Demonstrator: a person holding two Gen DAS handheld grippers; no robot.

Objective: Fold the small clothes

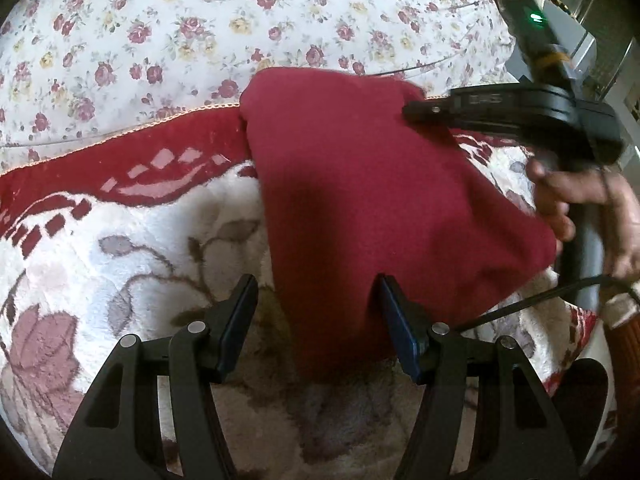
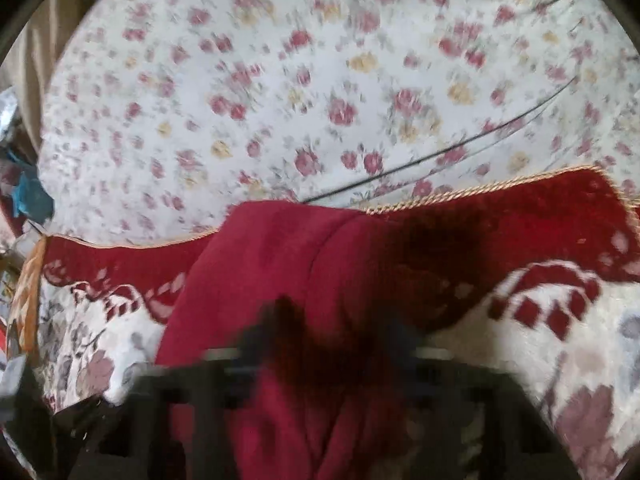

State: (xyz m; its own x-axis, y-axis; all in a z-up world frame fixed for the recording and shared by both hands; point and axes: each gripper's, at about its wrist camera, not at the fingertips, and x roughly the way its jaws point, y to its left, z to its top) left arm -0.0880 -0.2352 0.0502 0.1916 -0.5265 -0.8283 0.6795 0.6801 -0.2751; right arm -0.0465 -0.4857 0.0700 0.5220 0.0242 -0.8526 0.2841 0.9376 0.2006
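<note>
Lying across a red-bordered plush blanket (image 1: 120, 240) on a bed with a floral sheet (image 1: 160, 32), the folded red garment (image 1: 380, 200) sits in the middle. Its near edge lies between the spread jaws of the left gripper (image 1: 316, 312), unpinched. At the garment's right far corner, the right gripper (image 1: 416, 112), in a hand (image 1: 580, 200), has its jaws closed together on the cloth, though that wrist view is blurred.

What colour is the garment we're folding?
Plain dark red garment, no pattern; the left wrist view shows it best.
</note>
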